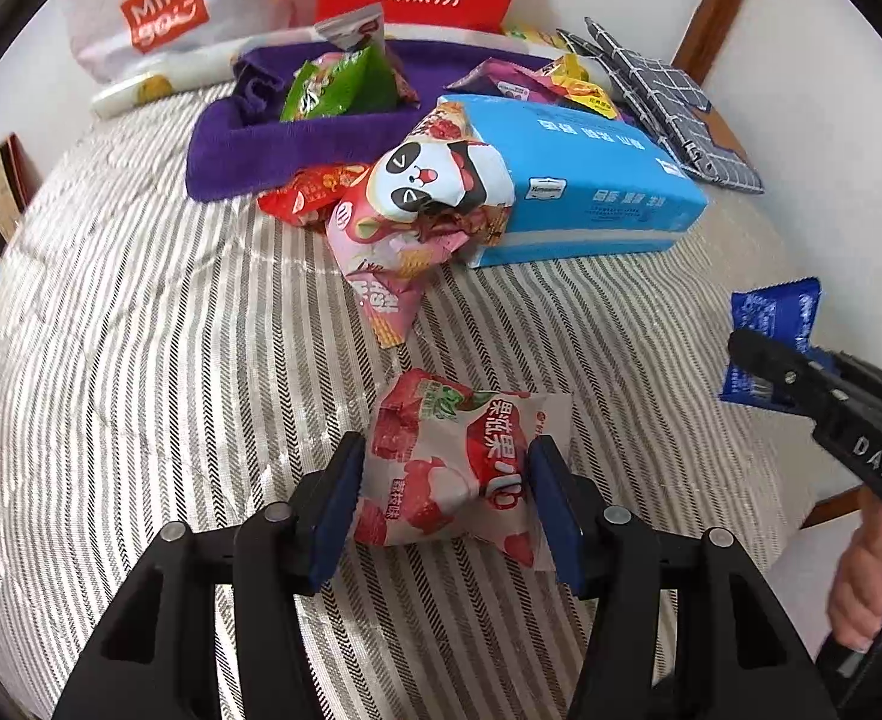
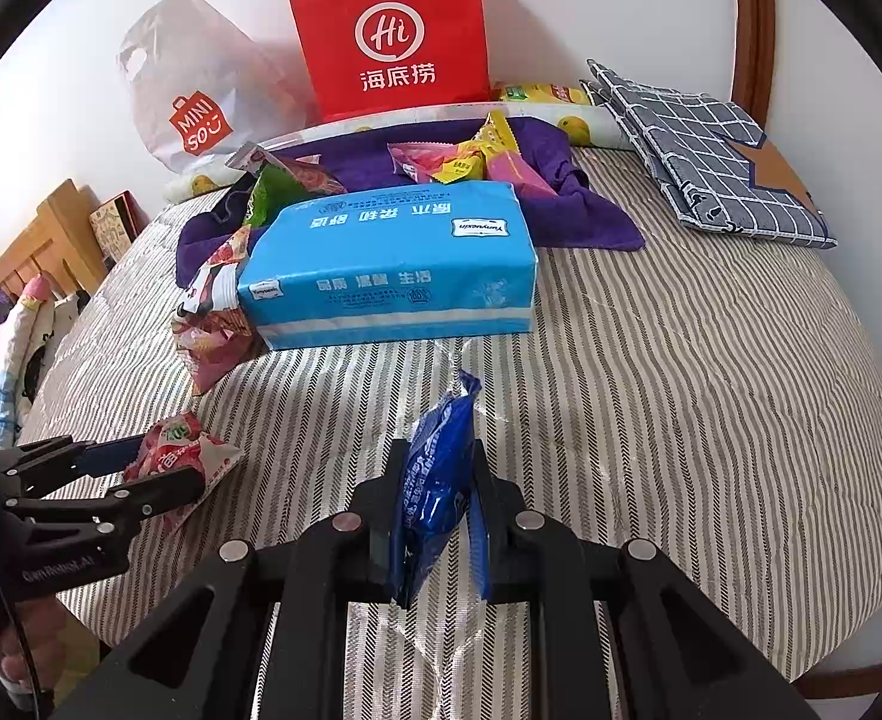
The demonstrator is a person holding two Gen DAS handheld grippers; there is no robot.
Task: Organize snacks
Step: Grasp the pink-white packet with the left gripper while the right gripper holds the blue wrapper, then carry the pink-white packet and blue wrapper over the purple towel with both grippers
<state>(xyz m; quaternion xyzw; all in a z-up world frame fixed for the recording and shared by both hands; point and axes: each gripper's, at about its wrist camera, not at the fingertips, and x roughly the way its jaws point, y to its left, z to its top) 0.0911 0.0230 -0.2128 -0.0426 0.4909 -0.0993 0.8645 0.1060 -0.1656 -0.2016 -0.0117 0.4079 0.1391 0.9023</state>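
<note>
Red-pink packet [image 1: 462, 468]: lies on the striped bed [image 1: 141, 360], lower centre of the left wrist view, between the two pads of the left gripper [image 1: 447, 474].
Left jaws: apart, one pad at each side of the packet; whether the pads just graze the wrapper I cannot tell, but they are not pinching it.
Blue packet [image 2: 435, 480]: held edge-up in the right gripper [image 2: 432, 504], lower centre of the right wrist view, clear of the bed.
Right jaws: clamped on the blue packet, nearly together.
Snack pile: more packets, one with a panda face [image 1: 435, 180], lean against the blue tissue pack [image 1: 579, 180] at centre; others lie on the purple towel [image 1: 249, 150] behind it.
Back of bed: red paper bag [image 2: 390, 30] and white plastic bag [image 2: 195, 78] against the wall, checked cloth [image 2: 705, 150] at upper right.
Step in hand: likely letting go of or taking up the red-pink packet; the frames do not settle which.
Doing it well: if gripping, close on the puffed middle rather than the thin seal, gently enough not to crush the contents; if releasing, draw straight back so a pad does not drag the wrapper.
Risk: the slick, air-filled wrapper could slip or spin out of a shallow pinch.
</note>
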